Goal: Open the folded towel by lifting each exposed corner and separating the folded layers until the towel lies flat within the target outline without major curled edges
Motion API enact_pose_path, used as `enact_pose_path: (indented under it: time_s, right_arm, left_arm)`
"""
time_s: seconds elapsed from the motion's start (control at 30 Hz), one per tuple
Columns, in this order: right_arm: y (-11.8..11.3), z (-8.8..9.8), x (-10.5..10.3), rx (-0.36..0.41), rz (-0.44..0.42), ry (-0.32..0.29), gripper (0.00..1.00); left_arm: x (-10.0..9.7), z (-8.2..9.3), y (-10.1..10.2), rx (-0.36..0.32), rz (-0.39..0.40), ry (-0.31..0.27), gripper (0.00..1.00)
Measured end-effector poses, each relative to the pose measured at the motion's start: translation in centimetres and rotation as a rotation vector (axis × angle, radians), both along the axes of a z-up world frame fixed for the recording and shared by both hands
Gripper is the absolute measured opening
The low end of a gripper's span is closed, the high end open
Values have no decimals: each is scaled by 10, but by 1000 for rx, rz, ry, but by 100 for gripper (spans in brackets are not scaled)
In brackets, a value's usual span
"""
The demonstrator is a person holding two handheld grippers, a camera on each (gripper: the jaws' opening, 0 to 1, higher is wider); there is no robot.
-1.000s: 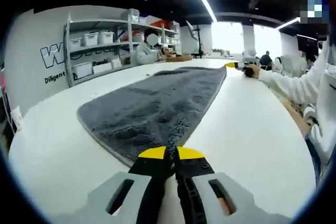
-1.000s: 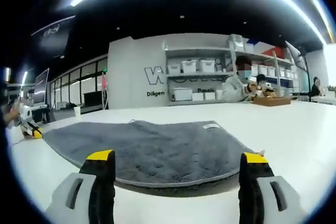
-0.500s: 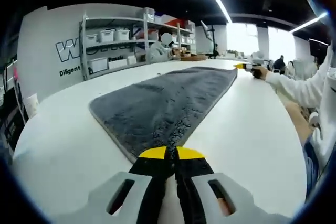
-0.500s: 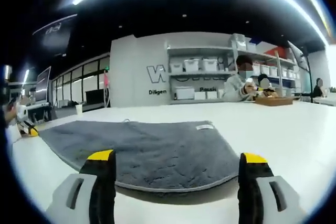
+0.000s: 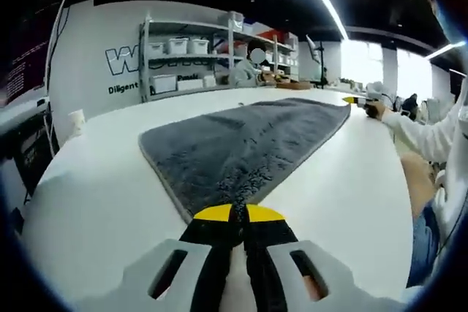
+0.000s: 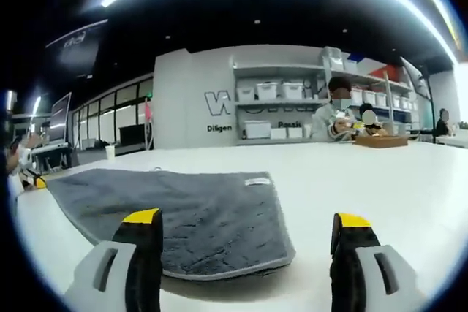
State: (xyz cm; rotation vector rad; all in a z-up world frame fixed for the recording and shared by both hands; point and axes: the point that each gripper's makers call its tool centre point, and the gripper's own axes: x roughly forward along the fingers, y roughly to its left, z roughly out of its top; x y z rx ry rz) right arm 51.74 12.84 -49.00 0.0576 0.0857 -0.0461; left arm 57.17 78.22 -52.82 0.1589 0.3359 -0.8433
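Observation:
A grey shaggy towel [image 5: 241, 140] lies stretched across the white table [image 5: 95, 180], narrowing toward my left gripper [image 5: 238, 213]. That gripper is shut on the towel's near corner. At the far end a hand in a white sleeve holds my right gripper [image 5: 358, 99] beside the towel's other end. In the right gripper view the towel [image 6: 175, 206] lies low in front, with a small white label [image 6: 256, 181] near its edge. My right gripper [image 6: 247, 218] stands open, its yellow-tipped jaws wide apart over the towel's near rim, touching nothing. The left gripper [image 6: 33, 178] shows small at the far left.
Shelves with white bins [image 6: 267, 93] line the back wall. A person [image 6: 333, 118] sits at the table's far side by a wooden tray [image 6: 376, 140]. A white cup [image 5: 77, 118] stands near the left table edge. Bare tabletop [image 6: 380, 173] spreads on the right.
The towel's end in front of the right gripper has slid left, drawn along by the left gripper. The left gripper view has swung. Neither gripper's jaw state has changed.

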Motion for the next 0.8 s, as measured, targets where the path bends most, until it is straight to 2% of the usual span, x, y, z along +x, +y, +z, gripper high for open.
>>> enact_pose_path:
  time_s: [0.17, 0.3, 0.4, 0.5, 0.6, 0.8]
  right_arm:
    - [-1, -1, 0, -1, -3, 5, 94]
    - [-4, -3, 0, -5, -17, 17, 91]
    - [-5, -5, -1, -12, -32, 27, 90]
    - [-7, -6, -1, -20, -42, 33, 88]
    - [-10, -6, 0, -22, -55, 31, 88]
    - [-15, -6, 0, -23, -78, 30, 86]
  left_arm:
    - [-1, 0, 0, -12, -2, 8, 7]
    - [-7, 5, 1, -101, -13, 59, 12]
    - [-7, 11, 3, -148, -14, 62, 21]
    - [-6, 24, 6, -244, -11, 42, 30]
    - [-7, 28, 10, -284, -14, 40, 37]
    - [-6, 30, 6, -274, -3, 19, 58]
